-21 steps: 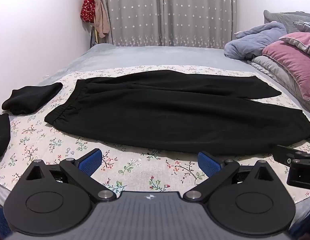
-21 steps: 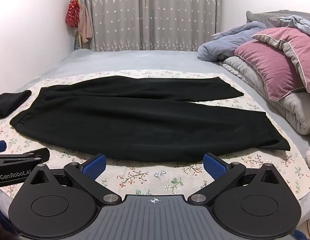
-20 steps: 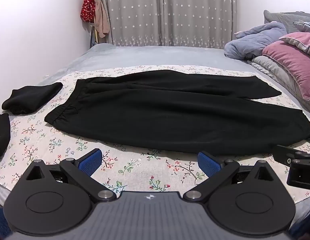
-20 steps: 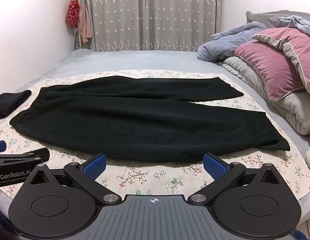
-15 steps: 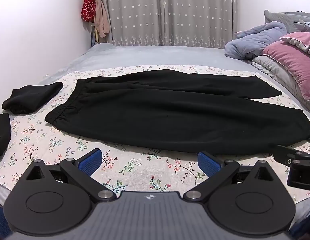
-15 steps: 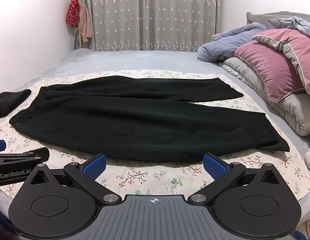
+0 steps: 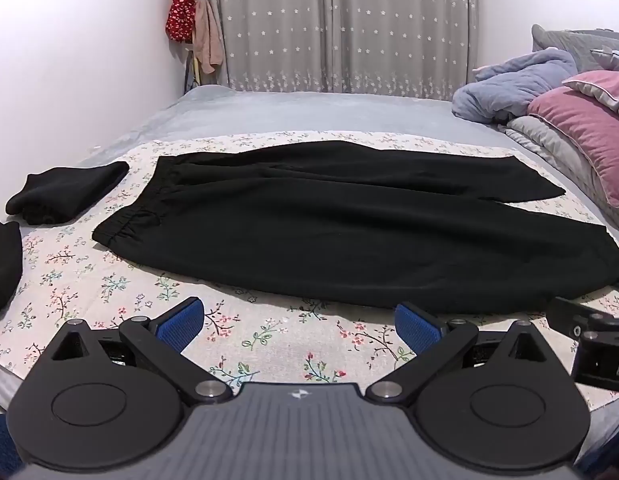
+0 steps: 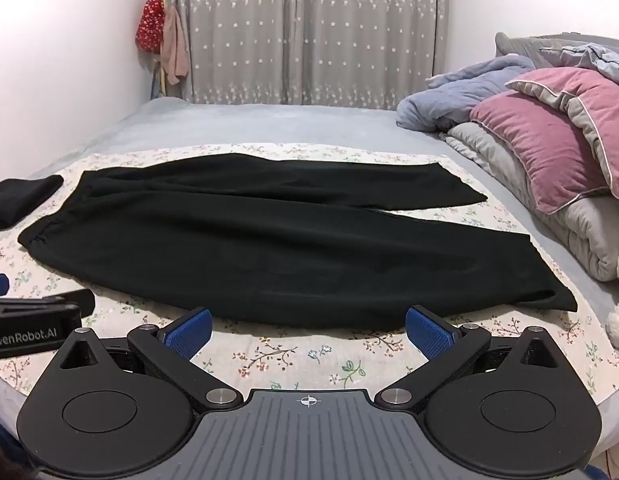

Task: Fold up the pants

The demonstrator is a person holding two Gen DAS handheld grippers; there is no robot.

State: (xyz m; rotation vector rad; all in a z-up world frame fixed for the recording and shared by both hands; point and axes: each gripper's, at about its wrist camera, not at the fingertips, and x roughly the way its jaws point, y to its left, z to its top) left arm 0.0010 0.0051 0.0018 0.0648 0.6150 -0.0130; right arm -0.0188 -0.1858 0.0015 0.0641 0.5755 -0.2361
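Observation:
Black pants (image 7: pixel 329 224) lie flat on a floral sheet (image 7: pixel 249 336) on the bed, waistband to the left, both legs running right and spread apart at the hems. They also show in the right wrist view (image 8: pixel 269 240). My left gripper (image 7: pixel 297 322) is open and empty, just short of the pants' near edge. My right gripper (image 8: pixel 307 328) is open and empty, close to the near edge of the front leg. Each gripper's body shows at the other view's side.
A folded black garment (image 7: pixel 65 192) lies left of the waistband, another dark one (image 7: pixel 1 264) at the far left edge. Pink and grey pillows (image 8: pixel 549 152) and a blue blanket (image 8: pixel 461 96) pile at the right. Grey curtains (image 8: pixel 309 32) hang behind the bed.
Both views have shifted very slightly; the pants lie as before and both grippers stay open.

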